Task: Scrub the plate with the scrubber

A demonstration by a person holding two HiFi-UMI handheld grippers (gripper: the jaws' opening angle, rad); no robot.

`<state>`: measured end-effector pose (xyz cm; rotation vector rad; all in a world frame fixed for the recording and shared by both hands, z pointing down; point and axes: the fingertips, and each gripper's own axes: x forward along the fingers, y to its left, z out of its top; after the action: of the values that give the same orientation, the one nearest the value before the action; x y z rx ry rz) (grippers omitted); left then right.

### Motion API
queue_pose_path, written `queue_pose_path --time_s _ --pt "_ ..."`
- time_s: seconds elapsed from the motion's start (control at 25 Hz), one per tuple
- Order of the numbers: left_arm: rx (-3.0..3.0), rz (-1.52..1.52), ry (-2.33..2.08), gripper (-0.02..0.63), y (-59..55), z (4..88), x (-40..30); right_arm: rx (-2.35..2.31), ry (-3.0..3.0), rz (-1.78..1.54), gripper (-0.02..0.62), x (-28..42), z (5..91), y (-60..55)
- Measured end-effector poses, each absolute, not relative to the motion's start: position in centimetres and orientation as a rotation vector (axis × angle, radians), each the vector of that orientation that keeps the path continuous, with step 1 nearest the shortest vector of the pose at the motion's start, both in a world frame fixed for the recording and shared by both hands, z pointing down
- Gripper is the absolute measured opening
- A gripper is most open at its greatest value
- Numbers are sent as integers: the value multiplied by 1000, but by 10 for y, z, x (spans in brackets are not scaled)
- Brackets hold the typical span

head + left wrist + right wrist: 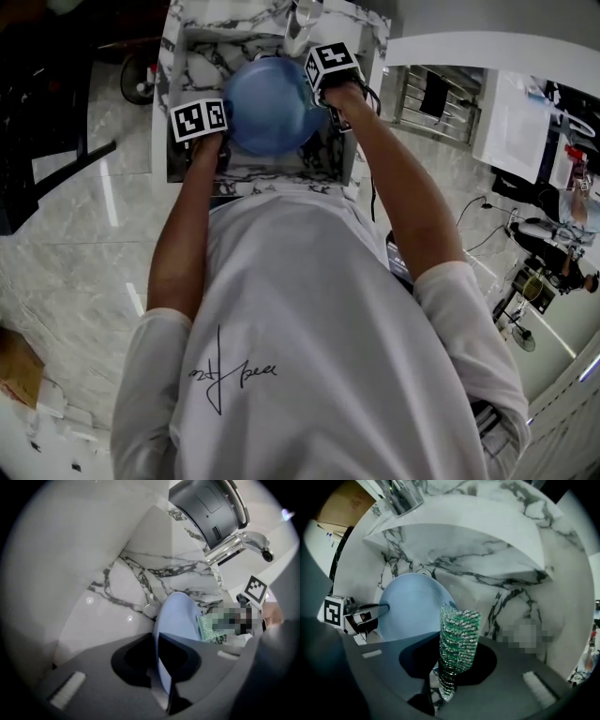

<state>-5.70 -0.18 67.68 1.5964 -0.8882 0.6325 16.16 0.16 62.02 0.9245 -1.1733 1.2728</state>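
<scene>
Meshy green scrubber (458, 641); smooth round blue plate (410, 605).

Below the sink (204, 67), I make out a dark handwritten scrawl (234, 375) on the white shirt (319, 309), perhaps "Hpee"; the left cube (199, 119) and right cube (333, 64) at the sink show coded squares.

One blue plate (267, 103). One green-and-silver mesh scrubber (458, 639). Two hand-held grippers in all: one left hand-held gripper (159, 667) and one right hand-held gripper (451, 670). Two marker cubes with black-and-white squares, one left cube (199, 119) and one right cube (333, 64). One white marble sink (202, 58) with grey veins. One chrome faucet (239, 543). One person (309, 356) in a white T-shirt, seen from above, with two bare forearms: one left forearm (183, 225), one right forearm (403, 187).
</scene>
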Motion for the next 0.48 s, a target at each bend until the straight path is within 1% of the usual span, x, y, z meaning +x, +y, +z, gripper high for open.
queue_pose_path --time_s 0.16,0.48 --pt "1600 637 -885 83 -2 677 -57 914 -1322 1277 72 139 605 -4" --pt "1611 653 -880 83 -3 677 -57 834 -1559 1528 71 55 609 27"
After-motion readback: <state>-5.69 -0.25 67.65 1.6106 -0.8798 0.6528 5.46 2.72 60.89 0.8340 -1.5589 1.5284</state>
